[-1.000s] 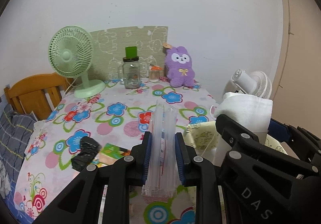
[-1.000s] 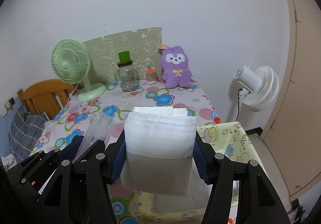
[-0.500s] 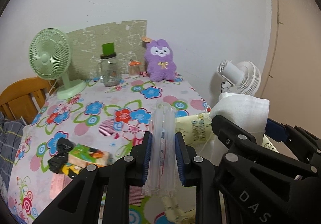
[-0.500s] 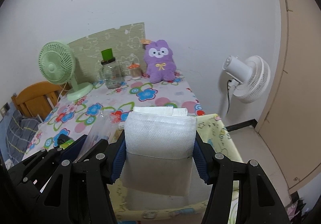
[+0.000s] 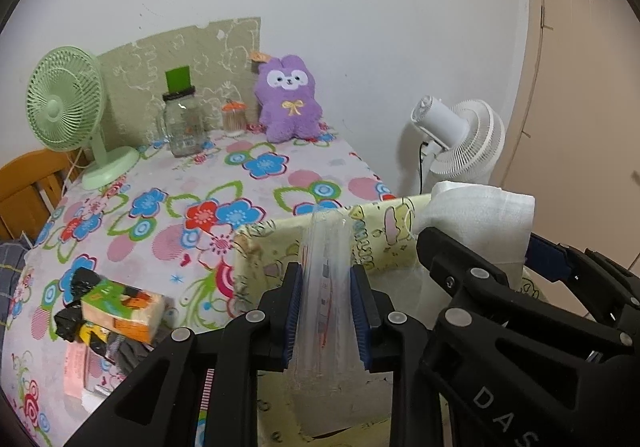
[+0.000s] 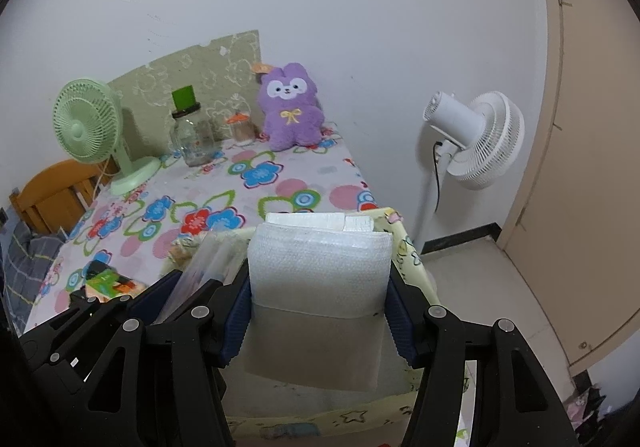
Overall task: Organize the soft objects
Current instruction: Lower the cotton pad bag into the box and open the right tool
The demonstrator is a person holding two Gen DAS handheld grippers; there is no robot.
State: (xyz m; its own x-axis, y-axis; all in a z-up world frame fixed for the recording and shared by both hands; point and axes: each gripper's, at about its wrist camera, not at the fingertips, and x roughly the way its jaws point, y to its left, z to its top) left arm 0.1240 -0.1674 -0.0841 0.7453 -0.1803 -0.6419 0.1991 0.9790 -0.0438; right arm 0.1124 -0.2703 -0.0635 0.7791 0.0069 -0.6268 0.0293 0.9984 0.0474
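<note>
The left gripper [image 5: 327,311] is clamped on a flattened clear plastic bag [image 5: 326,287] that stands upright between its blue pads. The right gripper [image 6: 319,307] is clamped on a thick folded white bubble-wrap sheet [image 6: 320,269], jaws fairly wide around it. Both grippers hang side by side, nearly touching, over the open yellow cartoon-print fabric bin [image 6: 408,251], which sits against the table's edge at 5 o'clock from the tabletop's middle. The bin's far rim [image 5: 360,207] lies just beyond the bag's top. On the floral tablecloth [image 5: 256,183] the middle is free; a tissue pack [image 5: 124,307] and dark clutter lie at 8 o'clock, a green desk fan [image 5: 66,103] at 10, a glass jar [image 5: 184,123] at 11, a purple plush rabbit [image 5: 290,99] at 12 against the wall. A white floor fan [image 6: 476,139] stands on open floor at 2 o'clock
</note>
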